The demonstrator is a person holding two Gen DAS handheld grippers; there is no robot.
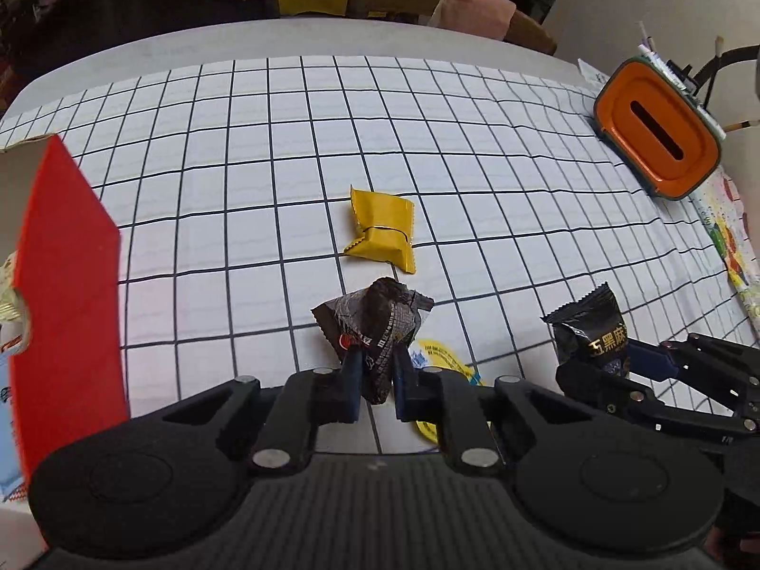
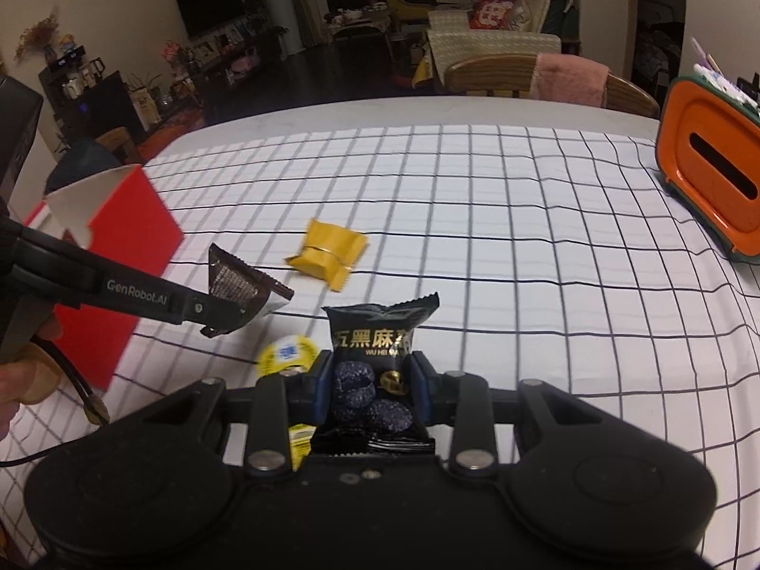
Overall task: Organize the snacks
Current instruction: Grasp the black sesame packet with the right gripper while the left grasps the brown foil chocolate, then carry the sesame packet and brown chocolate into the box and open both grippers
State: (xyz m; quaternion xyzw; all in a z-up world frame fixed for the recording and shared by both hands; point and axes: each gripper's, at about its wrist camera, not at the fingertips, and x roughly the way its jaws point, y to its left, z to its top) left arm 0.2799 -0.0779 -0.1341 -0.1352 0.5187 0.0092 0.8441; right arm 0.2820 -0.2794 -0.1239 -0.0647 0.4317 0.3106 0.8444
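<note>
My left gripper (image 1: 375, 365) is shut on a dark brown snack packet (image 1: 373, 327) and holds it above the checked cloth; it also shows in the right wrist view (image 2: 242, 285). My right gripper (image 2: 373, 375) is shut on a black sesame snack packet (image 2: 375, 370), which also shows in the left wrist view (image 1: 591, 335). A yellow snack packet (image 1: 382, 230) lies on the cloth ahead (image 2: 327, 251). A small round yellow snack (image 2: 287, 354) lies below the grippers. An open red box (image 1: 66, 294) stands at the left (image 2: 123, 256).
An orange tissue box (image 1: 658, 128) stands at the far right (image 2: 712, 175). The checked cloth (image 2: 522, 237) covers a white table. A wooden chair with a pink towel (image 2: 567, 78) is behind the far edge. A colourful sheet (image 1: 734, 247) lies at the right.
</note>
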